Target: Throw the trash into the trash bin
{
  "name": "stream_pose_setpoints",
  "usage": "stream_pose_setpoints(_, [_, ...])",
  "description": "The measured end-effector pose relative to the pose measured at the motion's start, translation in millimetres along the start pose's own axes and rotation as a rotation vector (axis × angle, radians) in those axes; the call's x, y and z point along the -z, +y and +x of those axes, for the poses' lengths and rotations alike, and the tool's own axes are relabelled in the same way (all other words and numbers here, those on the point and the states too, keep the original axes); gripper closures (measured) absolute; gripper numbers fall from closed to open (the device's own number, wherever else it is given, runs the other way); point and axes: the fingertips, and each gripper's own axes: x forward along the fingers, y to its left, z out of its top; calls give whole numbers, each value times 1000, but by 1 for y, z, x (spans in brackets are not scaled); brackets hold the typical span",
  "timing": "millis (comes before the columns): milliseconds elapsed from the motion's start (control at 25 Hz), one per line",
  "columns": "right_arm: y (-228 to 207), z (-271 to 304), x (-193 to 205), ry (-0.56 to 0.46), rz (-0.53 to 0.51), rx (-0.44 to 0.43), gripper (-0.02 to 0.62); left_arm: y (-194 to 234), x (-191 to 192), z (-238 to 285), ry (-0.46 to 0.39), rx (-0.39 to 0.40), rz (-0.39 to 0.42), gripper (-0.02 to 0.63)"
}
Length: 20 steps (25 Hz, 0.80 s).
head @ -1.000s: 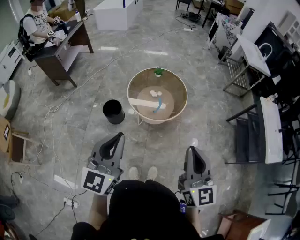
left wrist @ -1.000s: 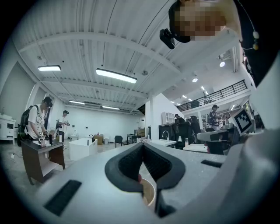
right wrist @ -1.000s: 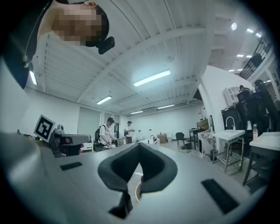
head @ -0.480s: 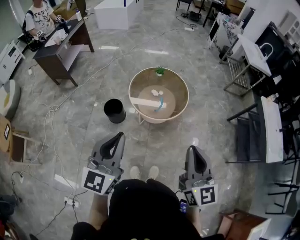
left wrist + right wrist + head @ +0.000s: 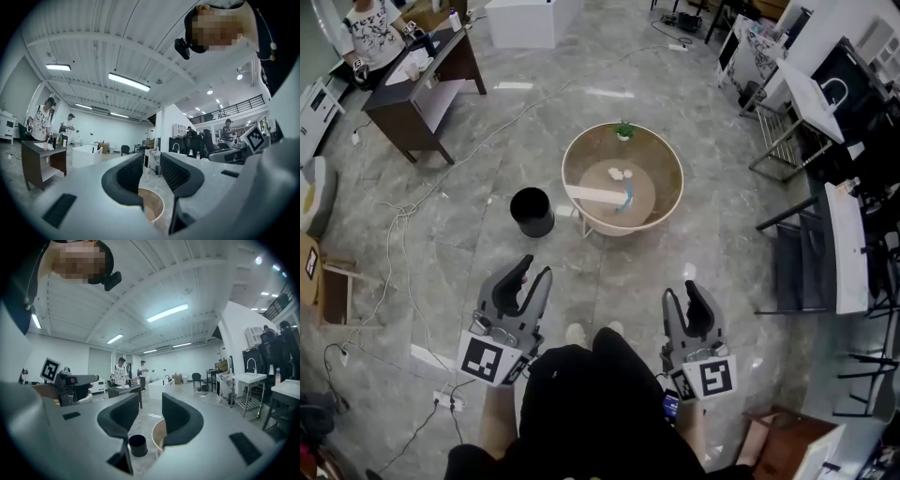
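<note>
A round wooden table (image 5: 577, 155) stands ahead on the grey floor. On it lie white crumpled scraps (image 5: 622, 172), a blue piece (image 5: 625, 197), a long white strip (image 5: 592, 194) and a small green plant (image 5: 624, 131). The black trash bin (image 5: 532, 211) stands on the floor just left of the table. My left gripper (image 5: 534, 270) and right gripper (image 5: 681, 292) hang low near my feet, well short of table and bin. Both pairs of jaws are opening with nothing between them. In the right gripper view the trash bin (image 5: 138, 445) shows between the jaws beside the table (image 5: 156, 433); the table (image 5: 154, 206) shows in the left gripper view too.
A dark desk (image 5: 422, 80) with a person at it stands at the far left. Cables (image 5: 403, 225) trail over the floor on the left. A dark chair (image 5: 797, 272) and white tables line the right side. A wooden box (image 5: 328, 295) sits at the left edge.
Both grippers' jaws were together and now stand apart. The table and bin sit slightly higher and further right in the head view.
</note>
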Motion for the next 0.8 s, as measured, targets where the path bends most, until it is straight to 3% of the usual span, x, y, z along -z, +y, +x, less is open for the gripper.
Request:
stream_pose_setpoints(240, [-5, 8, 18, 86, -32, 40, 431, 22, 17, 8, 28, -24, -68, 497])
stream_pose_setpoints(440, [-26, 51, 37, 146, -127, 52, 426, 44, 31, 40, 56, -54, -58, 499])
stream_pose_setpoints(600, [-57, 105, 62, 176, -167, 44, 431, 79, 57, 80, 87, -121, -102, 499])
stream_pose_setpoints(800, [-98, 190, 95, 290, -261, -12, 437, 122, 73, 148, 125, -172, -138, 499])
